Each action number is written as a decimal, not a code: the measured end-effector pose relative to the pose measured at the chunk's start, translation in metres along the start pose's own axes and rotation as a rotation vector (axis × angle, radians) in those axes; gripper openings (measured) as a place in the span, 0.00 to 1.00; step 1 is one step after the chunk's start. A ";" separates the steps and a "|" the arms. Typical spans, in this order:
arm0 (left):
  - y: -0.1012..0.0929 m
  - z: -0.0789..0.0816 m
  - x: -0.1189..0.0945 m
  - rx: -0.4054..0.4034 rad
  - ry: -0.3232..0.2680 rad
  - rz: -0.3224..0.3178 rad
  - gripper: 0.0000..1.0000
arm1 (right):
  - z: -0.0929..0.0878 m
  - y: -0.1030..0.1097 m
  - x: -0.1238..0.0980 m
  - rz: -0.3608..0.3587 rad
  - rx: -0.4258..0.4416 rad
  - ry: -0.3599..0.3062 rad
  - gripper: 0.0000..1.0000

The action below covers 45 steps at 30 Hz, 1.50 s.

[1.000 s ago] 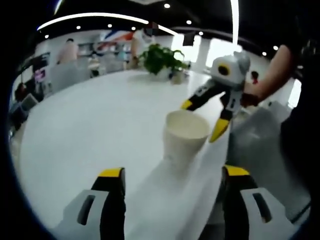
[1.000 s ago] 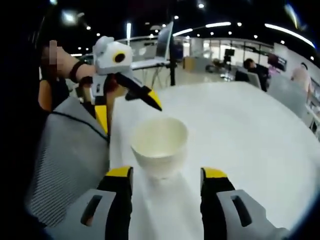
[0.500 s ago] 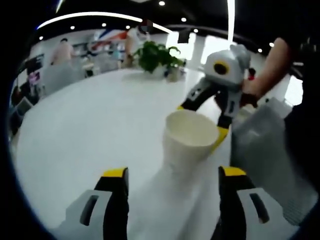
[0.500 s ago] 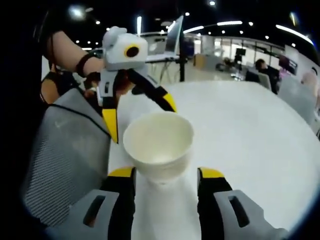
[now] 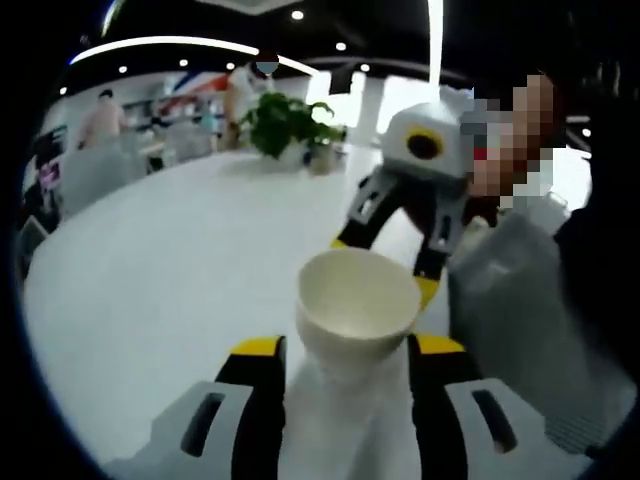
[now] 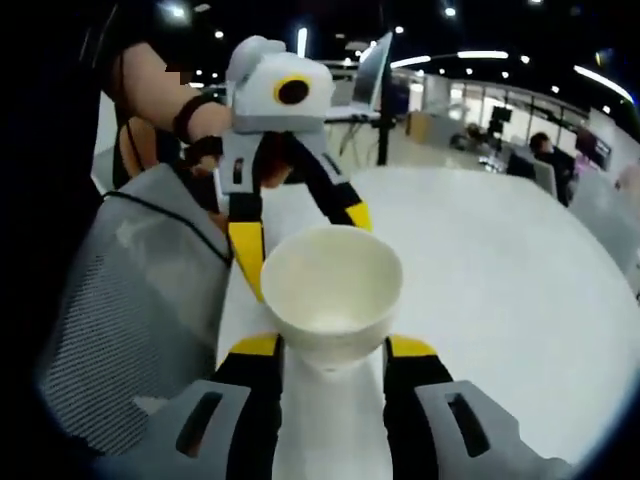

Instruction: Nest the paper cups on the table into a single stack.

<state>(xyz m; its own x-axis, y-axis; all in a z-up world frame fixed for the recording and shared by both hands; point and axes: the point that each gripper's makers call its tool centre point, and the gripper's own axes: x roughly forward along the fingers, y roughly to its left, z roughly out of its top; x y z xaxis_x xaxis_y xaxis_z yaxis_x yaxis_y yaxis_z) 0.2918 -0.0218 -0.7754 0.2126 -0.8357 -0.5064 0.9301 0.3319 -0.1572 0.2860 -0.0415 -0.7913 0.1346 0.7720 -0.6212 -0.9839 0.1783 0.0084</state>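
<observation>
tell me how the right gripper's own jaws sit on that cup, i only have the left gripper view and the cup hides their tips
Observer: In the right gripper view, the right gripper has one jaw on each side of the paper cup, low on its body. I cannot tell if they touch it.
Operator: ok and what's behind my left gripper
Observer: What looks like an open laptop stands on the table beyond the left gripper.
Operator: is the cup empty
Observer: Yes, the right gripper view looks down into it and nothing shows inside.
</observation>
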 end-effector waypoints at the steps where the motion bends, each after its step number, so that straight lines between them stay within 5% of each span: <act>1: -0.001 0.000 0.001 -0.004 0.000 -0.008 0.45 | 0.000 0.000 0.000 0.000 0.000 0.000 0.36; 13: 0.002 0.008 0.004 0.016 0.011 -0.001 0.45 | 0.008 -0.005 0.001 -0.003 0.035 -0.023 0.35; 24: 0.033 0.035 -0.005 0.078 0.000 0.013 0.44 | 0.031 -0.038 -0.001 -0.050 0.040 -0.061 0.35; 45: 0.147 0.076 0.020 0.077 0.003 0.043 0.43 | 0.050 -0.158 0.007 -0.183 0.065 -0.022 0.33</act>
<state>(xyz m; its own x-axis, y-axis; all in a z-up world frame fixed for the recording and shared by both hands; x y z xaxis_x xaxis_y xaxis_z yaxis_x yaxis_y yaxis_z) 0.4555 -0.0225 -0.7443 0.2524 -0.8200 -0.5137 0.9403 0.3331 -0.0698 0.4478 -0.0339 -0.7581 0.3138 0.7361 -0.5998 -0.9332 0.3555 -0.0519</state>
